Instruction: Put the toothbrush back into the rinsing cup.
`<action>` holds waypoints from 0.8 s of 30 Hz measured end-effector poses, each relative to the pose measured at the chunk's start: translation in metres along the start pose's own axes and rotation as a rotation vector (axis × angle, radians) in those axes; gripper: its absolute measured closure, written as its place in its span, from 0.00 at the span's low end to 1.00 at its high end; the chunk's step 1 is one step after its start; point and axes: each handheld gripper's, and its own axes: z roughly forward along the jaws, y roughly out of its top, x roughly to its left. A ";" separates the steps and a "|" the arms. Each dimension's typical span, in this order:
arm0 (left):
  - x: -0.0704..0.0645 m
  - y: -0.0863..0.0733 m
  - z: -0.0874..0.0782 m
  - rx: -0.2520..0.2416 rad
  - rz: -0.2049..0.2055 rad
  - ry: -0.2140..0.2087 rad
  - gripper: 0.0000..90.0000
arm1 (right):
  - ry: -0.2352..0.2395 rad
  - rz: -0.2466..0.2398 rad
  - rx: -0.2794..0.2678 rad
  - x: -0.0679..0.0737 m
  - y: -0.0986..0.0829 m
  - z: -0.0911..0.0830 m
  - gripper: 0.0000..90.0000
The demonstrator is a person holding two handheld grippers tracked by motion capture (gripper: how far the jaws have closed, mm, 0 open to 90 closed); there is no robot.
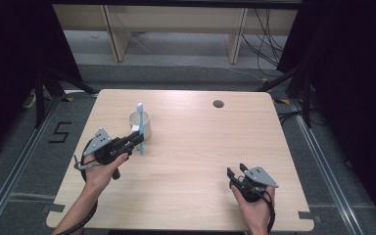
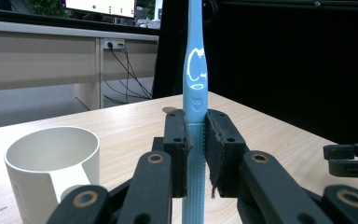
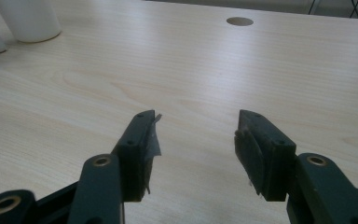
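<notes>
Currently the left gripper (image 1: 136,138) has its jaws pressed onto a light blue toothbrush (image 1: 140,128), pinching the ribbed lower handle and holding it upright, head up. Left gripper view: pads clamp the toothbrush (image 2: 196,116) squarely from both sides, with some handle showing below the grip.

White cup (image 1: 140,124) stands just beside the brush, on its far side, left half of the table (image 1: 200,147). Same cup (image 2: 51,163) sits low and left of the jaws, mouth open, nothing visible inside. Whether brush and cup touch: cannot tell.

Right gripper (image 1: 236,172) rests near the table's near right edge, jaws spread, nothing between them (image 3: 196,135); well apart from the cup.

Handling judgement: brush likely light, stiff plastic, slim; smooth upper neck would slip, ribbed section gives purchase. Present hold on the ribs looks right. Cup probably light and easy to tip if the brush knocks its rim. Likely step: lifting the brush over the rim and lowering it in.
</notes>
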 end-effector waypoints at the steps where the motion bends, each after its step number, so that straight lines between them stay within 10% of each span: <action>1: 0.001 0.001 0.000 0.000 0.002 0.002 0.87 | 0.007 0.009 -0.005 0.000 0.000 0.000 0.54; 24: 0.013 0.011 -0.001 -0.045 0.018 0.040 0.87 | -0.018 0.008 -0.018 -0.001 -0.001 -0.002 0.54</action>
